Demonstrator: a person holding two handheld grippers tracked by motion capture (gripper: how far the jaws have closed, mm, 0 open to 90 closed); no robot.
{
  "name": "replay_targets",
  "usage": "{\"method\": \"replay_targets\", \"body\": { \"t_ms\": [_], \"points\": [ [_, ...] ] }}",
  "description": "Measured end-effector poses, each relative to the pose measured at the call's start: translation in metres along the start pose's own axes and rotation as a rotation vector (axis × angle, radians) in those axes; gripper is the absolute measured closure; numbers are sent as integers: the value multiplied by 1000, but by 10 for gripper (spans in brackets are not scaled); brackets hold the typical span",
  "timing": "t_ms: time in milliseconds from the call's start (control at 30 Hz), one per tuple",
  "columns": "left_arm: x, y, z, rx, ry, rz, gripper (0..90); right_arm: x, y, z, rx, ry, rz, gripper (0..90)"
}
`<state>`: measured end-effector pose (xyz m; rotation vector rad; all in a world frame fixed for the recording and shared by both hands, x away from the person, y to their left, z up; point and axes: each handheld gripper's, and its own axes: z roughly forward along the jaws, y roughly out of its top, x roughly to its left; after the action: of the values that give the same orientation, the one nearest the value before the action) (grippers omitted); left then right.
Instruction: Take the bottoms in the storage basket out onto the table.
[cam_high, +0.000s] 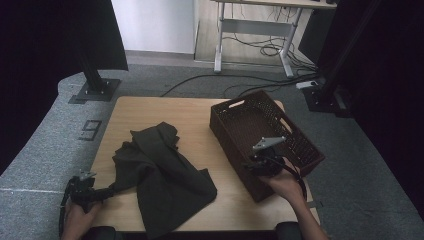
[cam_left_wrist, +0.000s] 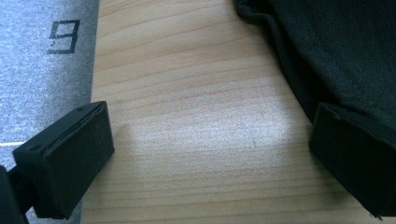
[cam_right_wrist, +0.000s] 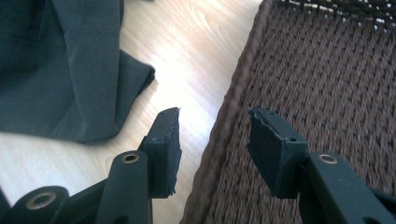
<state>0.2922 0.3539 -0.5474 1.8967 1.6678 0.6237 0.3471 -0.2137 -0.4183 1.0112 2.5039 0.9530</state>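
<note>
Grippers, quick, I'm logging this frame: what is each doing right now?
Left gripper: open, one jaw against the dark cloth.
Right gripper: open, straddling the basket rim, gripping nothing.

Both claws are black, the right claw (cam_high: 248, 165) topped by a grey three-cornered plate (brass-ringed screws below).

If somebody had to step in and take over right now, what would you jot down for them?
Left gripper: jaws wide open in its own view, low at the table's near-left edge, one jaw right against the dark cloth's edge; contact unclear, nothing gripped.
Right gripper: jaws open and empty, straddling the near rim of the brown woven basket.
Cloth: lying crumpled on the table, left of the basket, apart from it.
Done: nothing in the basket as far as can be seen.
Left, probably: grip the cloth, lift it, put it in the basket.
</note>
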Motion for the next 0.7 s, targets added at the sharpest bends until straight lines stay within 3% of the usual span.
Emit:
{"method": "replay_targets", "body": {
  "t_ms": [267, 433, 700],
  "points": [
    [0, 0, 0, 0, 1, -1, 0, 10, -21, -12, 30, -13, 15, 581],
    [0, 0, 0, 0, 1, -1, 0, 16, -32, -22, 45, -29, 55, 640],
    [0, 0, 0, 0, 1, -1, 0, 17, -39, -29, 66, -28, 76, 730]
  ]
}}
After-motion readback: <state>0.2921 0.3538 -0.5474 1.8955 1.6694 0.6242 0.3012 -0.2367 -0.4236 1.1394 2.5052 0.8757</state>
